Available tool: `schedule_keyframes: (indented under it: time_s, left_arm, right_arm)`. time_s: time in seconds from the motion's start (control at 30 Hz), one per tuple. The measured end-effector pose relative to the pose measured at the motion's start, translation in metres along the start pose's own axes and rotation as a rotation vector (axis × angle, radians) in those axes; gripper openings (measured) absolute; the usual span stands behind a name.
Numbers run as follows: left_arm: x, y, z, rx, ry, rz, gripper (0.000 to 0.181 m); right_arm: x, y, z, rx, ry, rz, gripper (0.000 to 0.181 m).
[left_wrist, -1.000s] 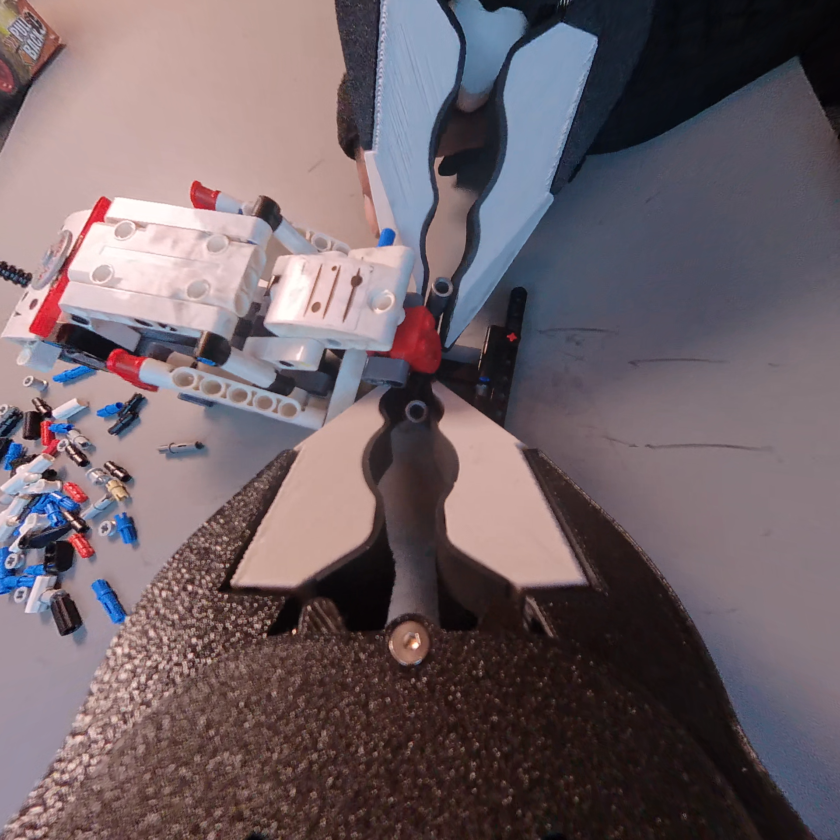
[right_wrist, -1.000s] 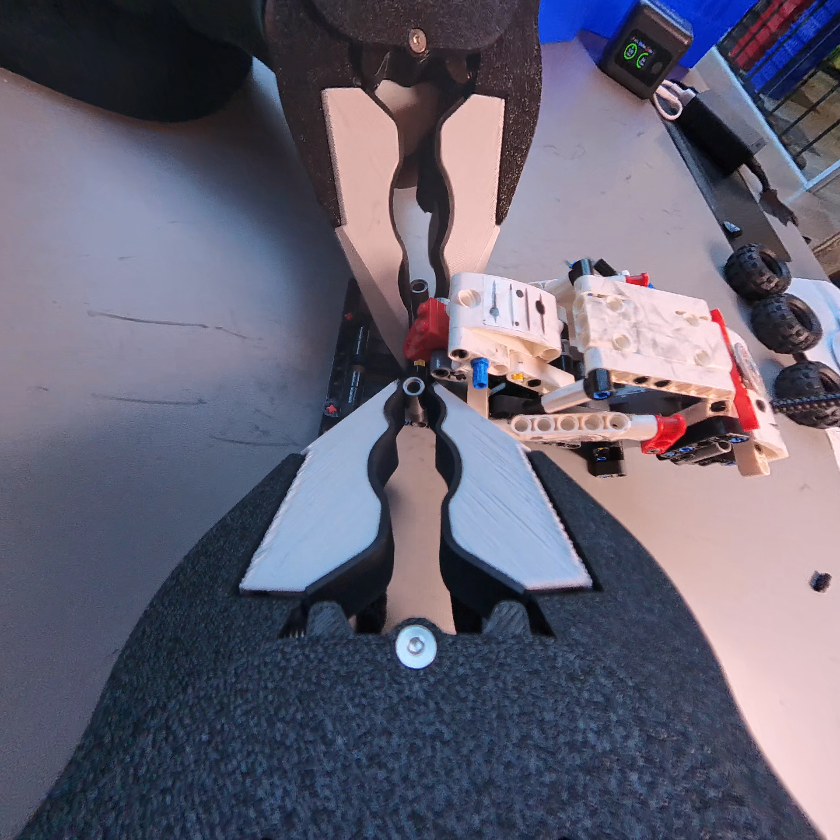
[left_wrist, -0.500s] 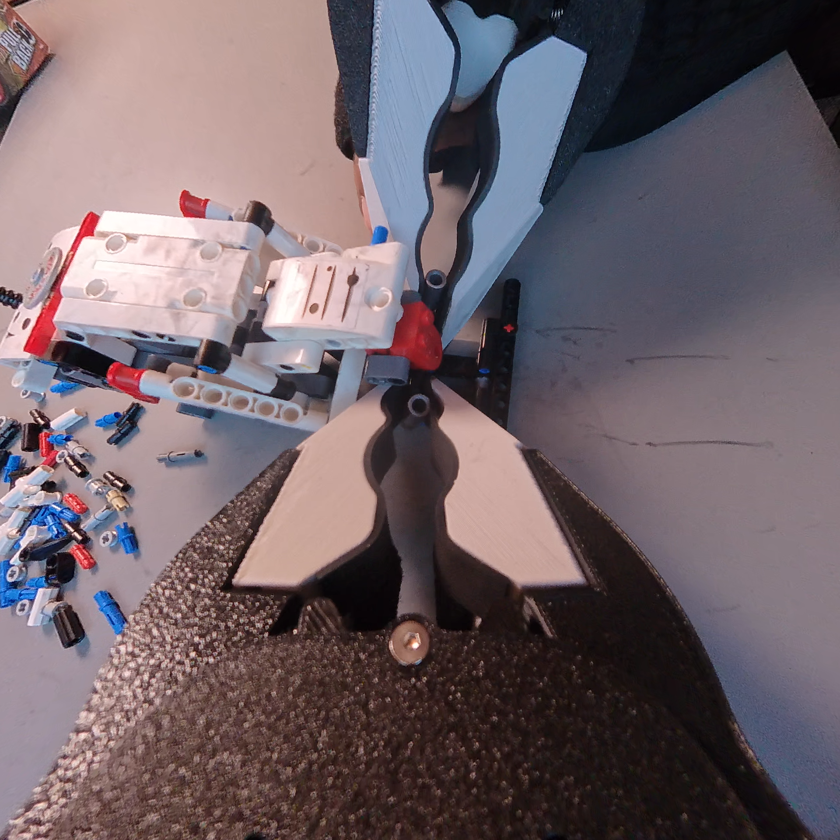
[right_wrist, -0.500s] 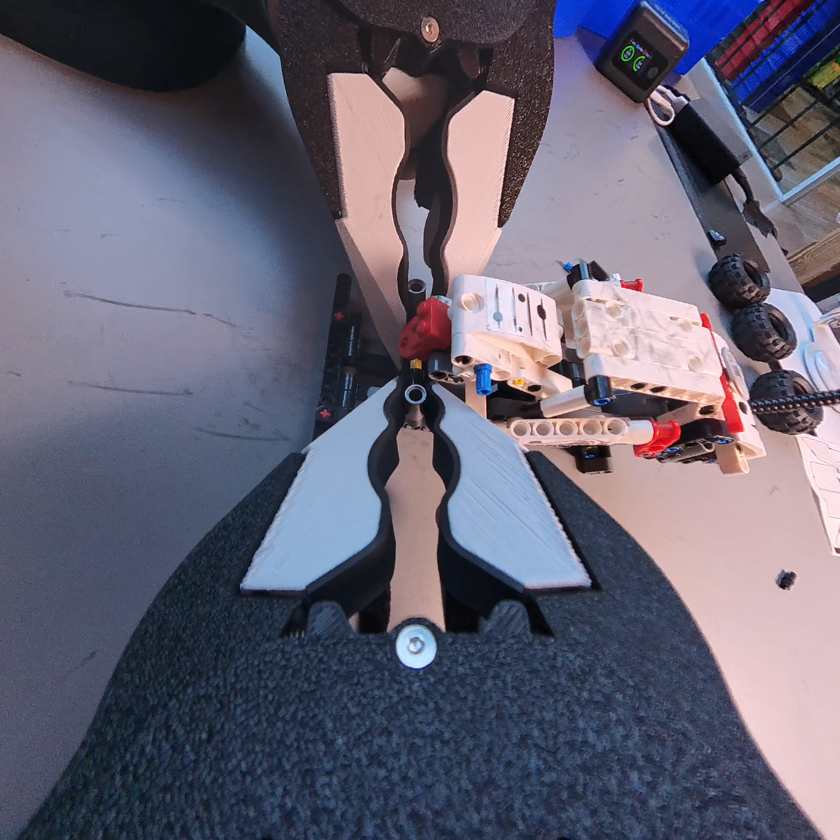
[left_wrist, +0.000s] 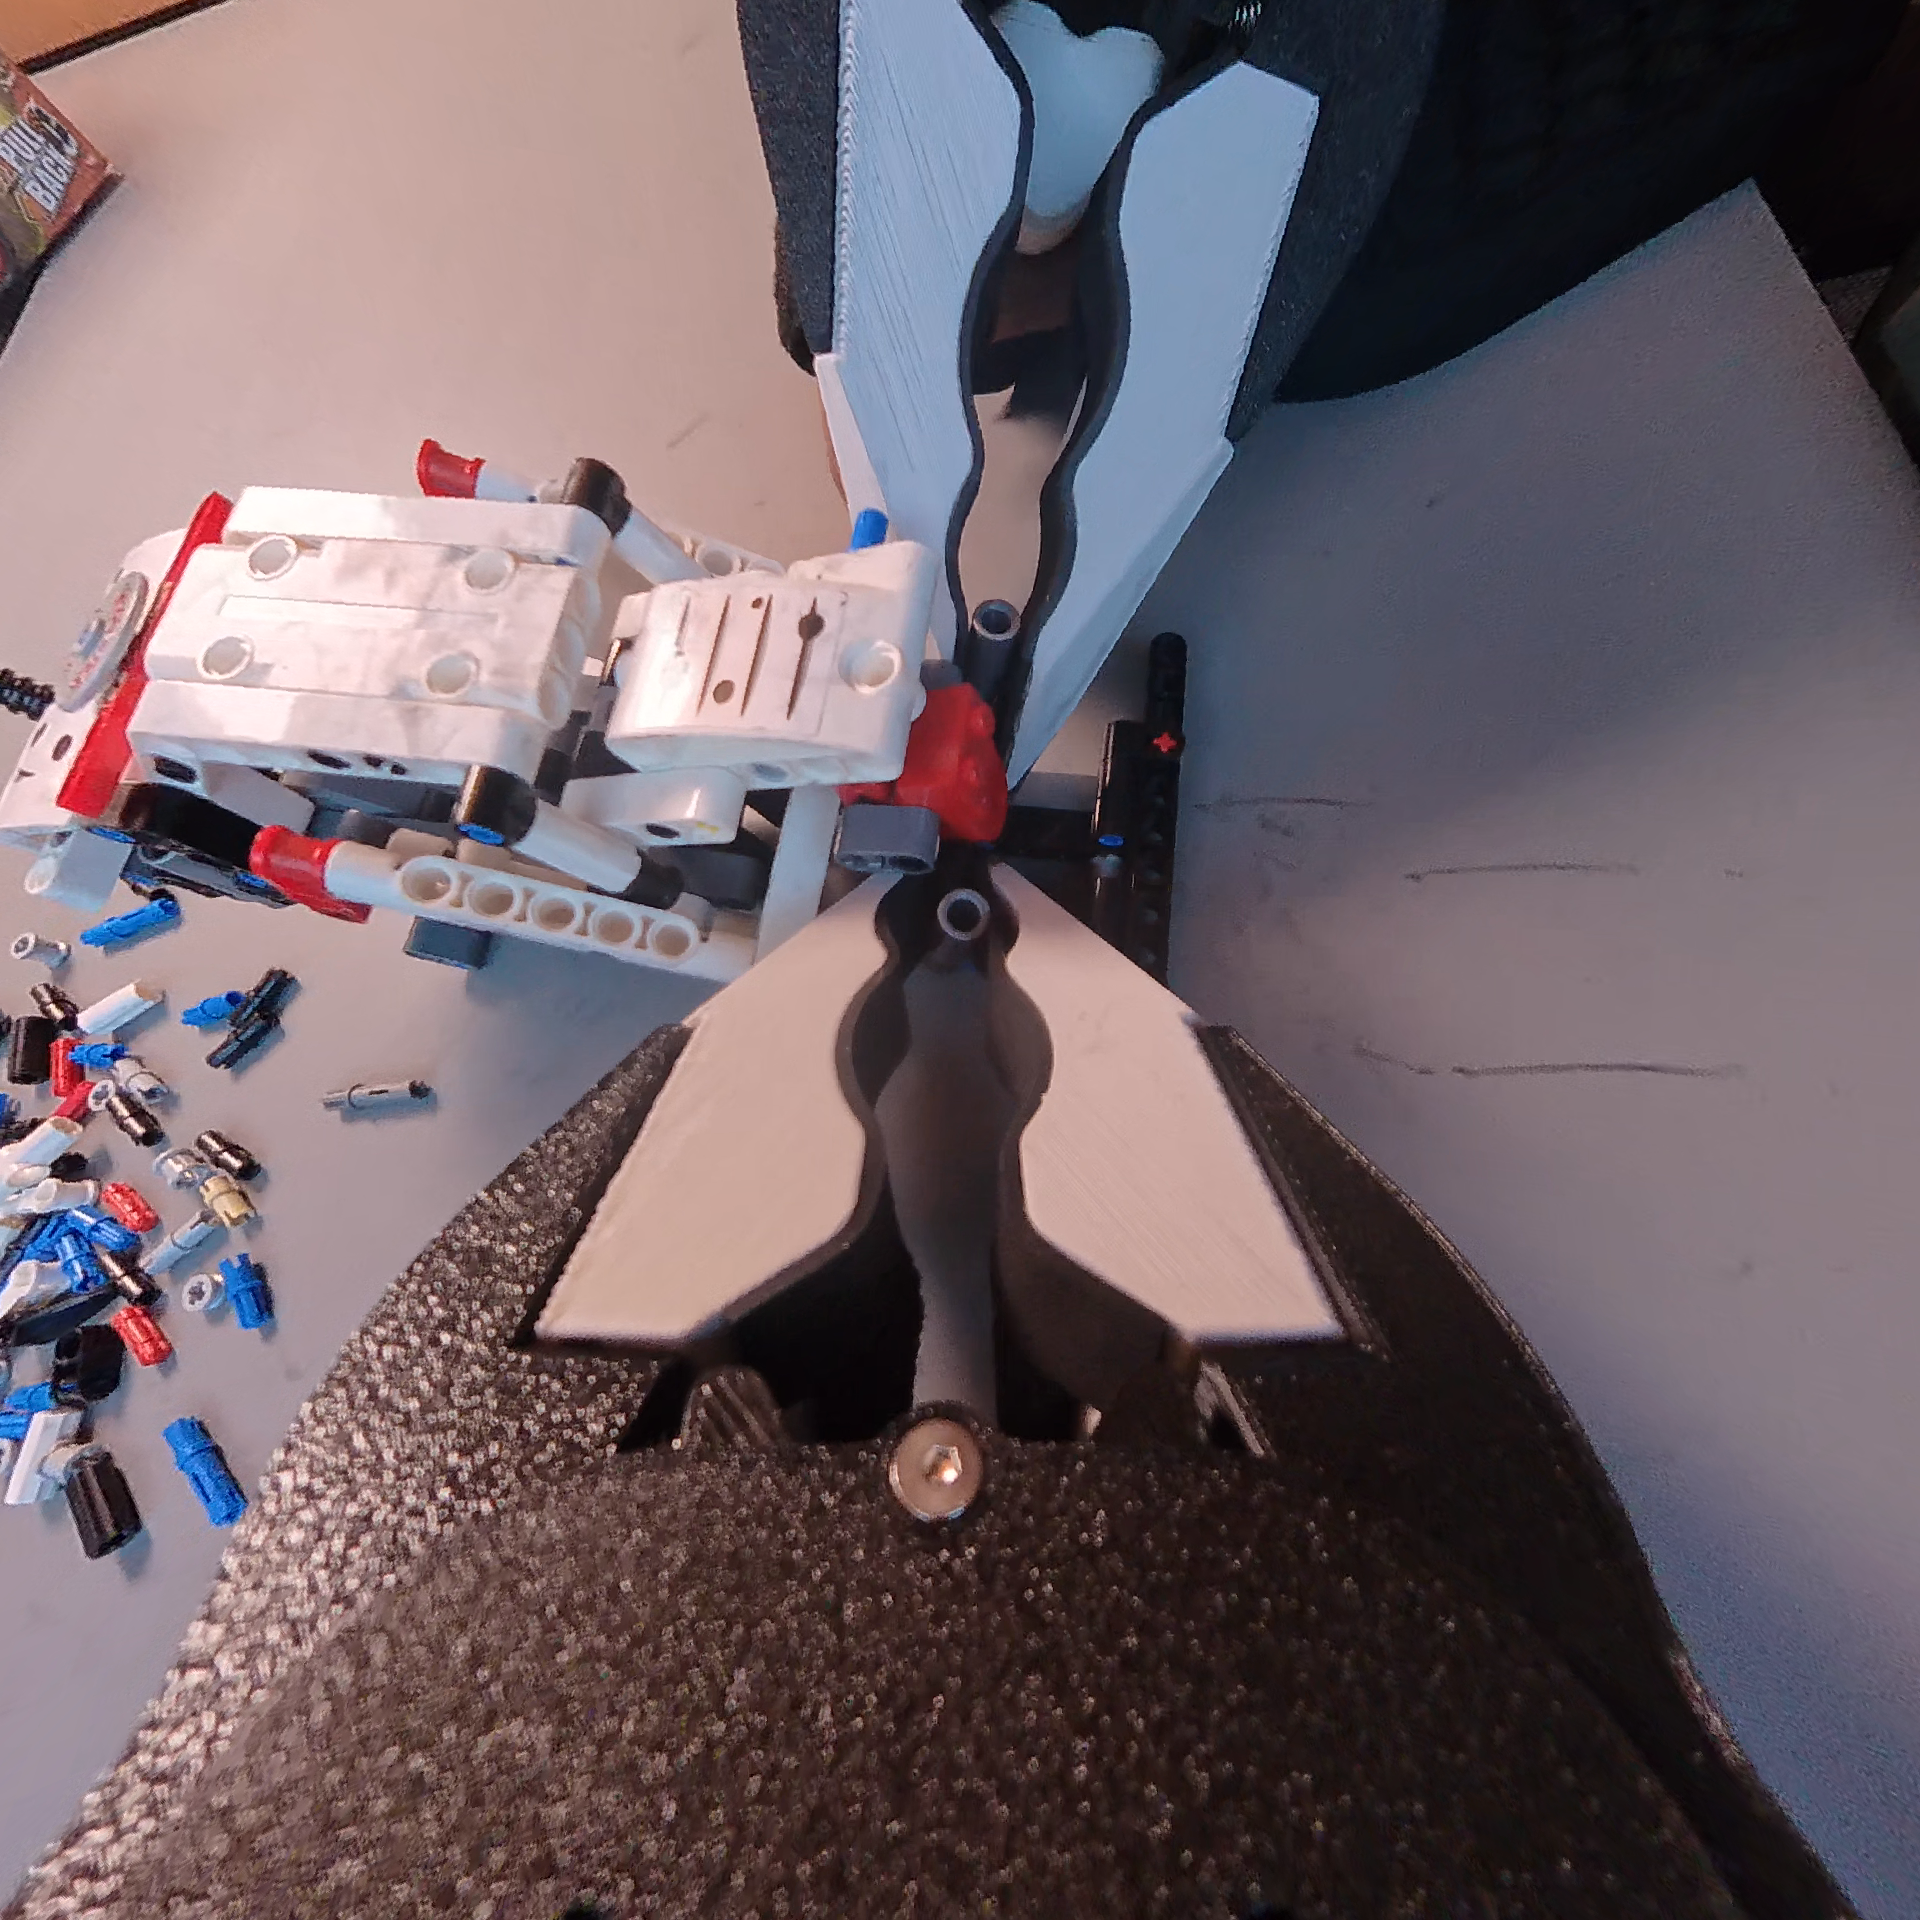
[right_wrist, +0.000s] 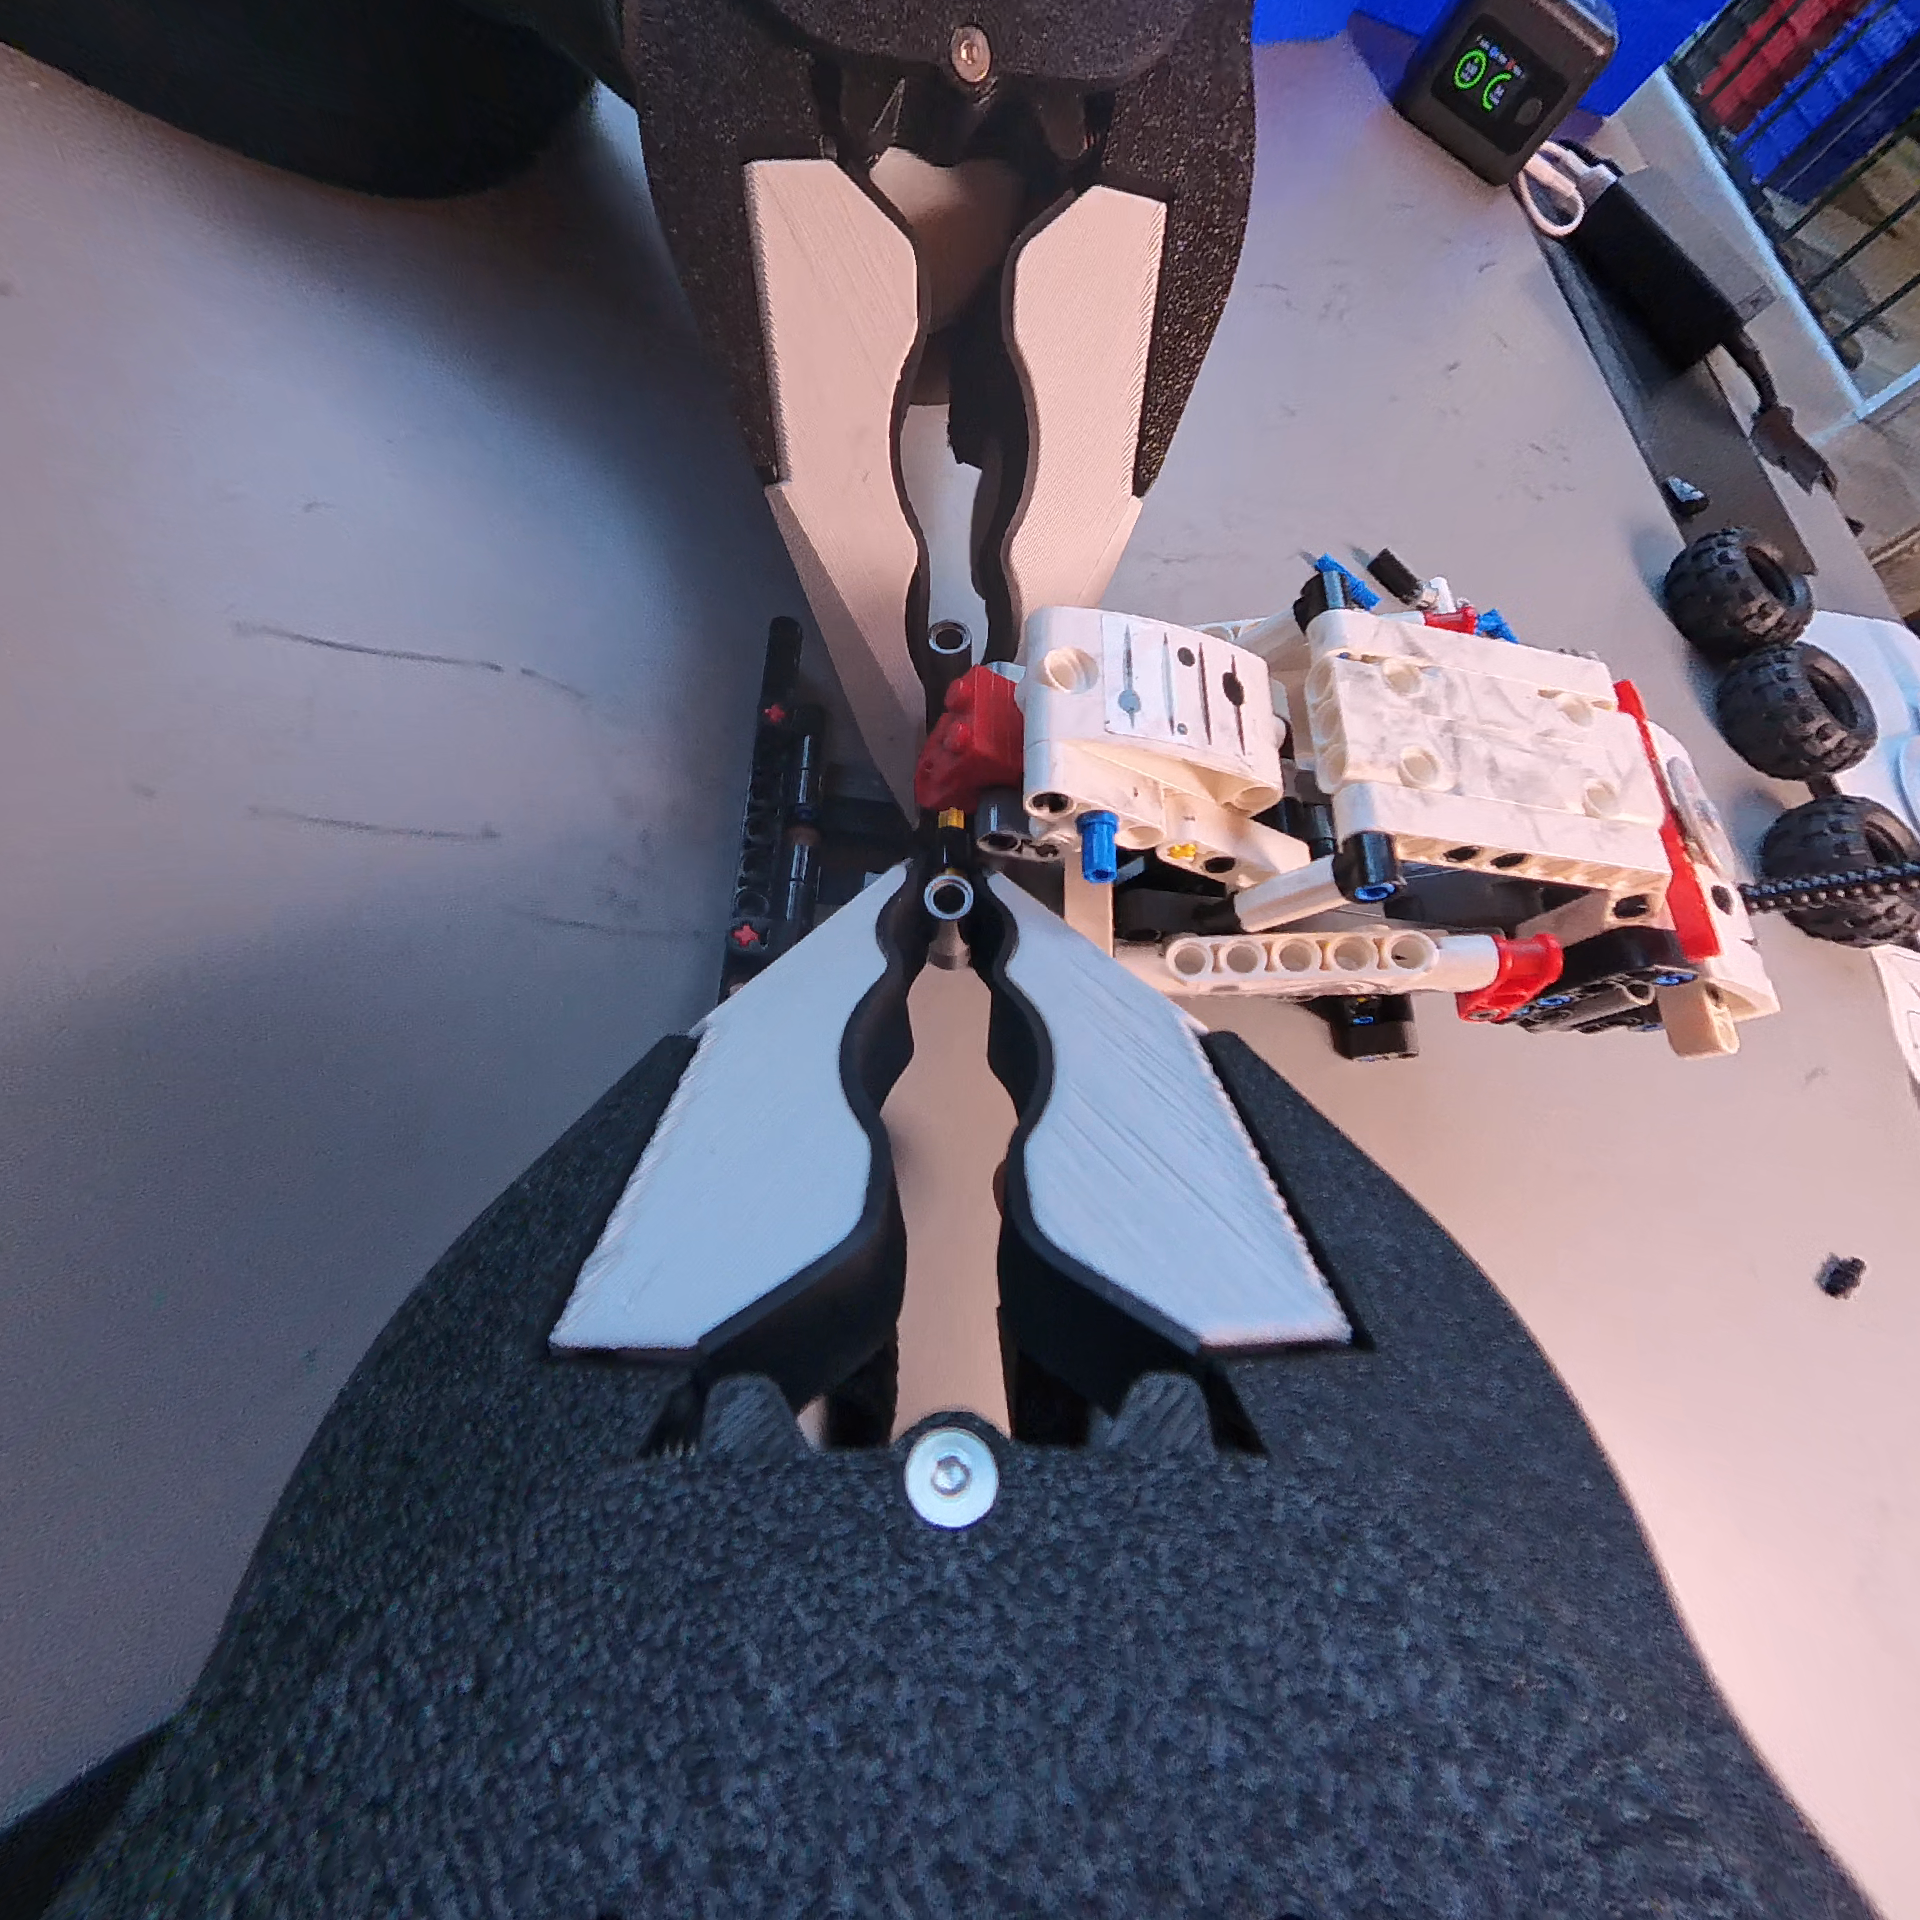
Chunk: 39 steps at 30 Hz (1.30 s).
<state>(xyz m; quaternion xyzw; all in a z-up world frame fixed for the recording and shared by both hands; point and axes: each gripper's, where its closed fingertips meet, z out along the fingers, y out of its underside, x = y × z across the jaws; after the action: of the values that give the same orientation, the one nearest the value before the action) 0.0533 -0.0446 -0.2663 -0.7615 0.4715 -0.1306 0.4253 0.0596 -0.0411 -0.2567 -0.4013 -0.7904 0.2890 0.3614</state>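
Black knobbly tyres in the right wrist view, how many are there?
3, in a row at the table's right edge beyond the model: top tyre, middle tyre, bottom tyre. More may lie outside the frame.

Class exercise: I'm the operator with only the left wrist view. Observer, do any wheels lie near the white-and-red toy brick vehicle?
Observer: Yes, three black knobby rubber tyres sit past the red-edged end of the white-and-red toy brick vehicle.
Operator: Anything else there?
Observer: A black box with a lit green screen stands at the far edge of the grey table.
Operator: Stray pieces?
Observer: One small black piece lies alone, apart from the vehicle.
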Motion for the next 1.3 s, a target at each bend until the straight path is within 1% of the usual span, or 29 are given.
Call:
schedule_keyframes:
  time_s: [0.03,0.07,0.1,0.13,0.17,0.2,0.27,0.4,0.77,0.83,0.93,1.1,1.2,1.23,1.3]
  left_arm:
    - [-0.002,0.004,-0.001,-0.018,-0.004,-0.004,0.007]
    - [-0.010,0.011,-0.009,-0.017,-0.024,-0.044,0.007]
    - [-0.019,0.019,-0.018,-0.018,-0.054,-0.077,0.006]
    - [-0.021,0.020,-0.020,-0.011,-0.071,-0.057,0.006]
    - [-0.017,0.015,-0.015,-0.013,-0.054,-0.039,0.007]
    - [-0.011,0.008,-0.006,-0.008,-0.022,-0.032,0.007]
    - [-0.007,-0.001,0.003,-0.009,0.010,-0.025,0.007]
    - [-0.008,0.000,0.002,0.000,0.019,-0.026,0.007]
    - [-0.008,-0.001,0.003,0.003,-0.005,-0.002,0.008]
    - [-0.009,-0.002,0.002,0.006,-0.016,0.002,0.009]
    - [-0.007,-0.004,-0.002,0.033,-0.003,-0.015,0.018]
    - [-0.007,-0.010,-0.026,0.101,0.036,-0.049,0.034]
    - [-0.007,-0.002,-0.045,0.068,0.060,-0.059,0.035]
    - [-0.016,0.001,-0.055,0.042,0.016,-0.062,0.035]
    - [-0.054,0.006,-0.088,-0.012,-0.164,-0.086,0.033]
  right_arm:
    - [0.001,0.013,-0.004,-0.062,-0.006,-0.006,0.006]
    - [0.012,0.038,-0.013,-0.136,0.043,0.000,0.006]
    - [0.015,0.044,-0.022,-0.094,0.040,0.069,0.006]
    - [0.019,0.027,-0.030,0.002,0.061,0.079,0.006]
    - [0.017,0.006,-0.032,0.067,0.064,0.061,0.006]
    - [0.011,-0.006,-0.027,0.090,0.046,0.045,0.006]
    - [0.003,-0.001,-0.016,0.031,0.021,-0.008,0.006]
    - [0.014,0.010,-0.022,0.038,0.025,0.062,0.006]
    - [0.016,0.015,-0.017,0.002,0.073,0.046,0.007]
    - [0.017,0.016,-0.017,-0.001,0.085,0.044,0.007]
    - [0.019,0.016,-0.017,-0.001,0.095,0.041,0.007]
    - [0.025,0.017,-0.021,0.007,0.121,0.058,0.007]
    - [0.030,0.033,-0.022,-0.068,0.145,0.066,0.007]
    - [0.030,0.040,-0.022,-0.106,0.142,0.071,0.007]
    - [0.032,0.054,-0.021,-0.179,0.151,0.070,0.007]
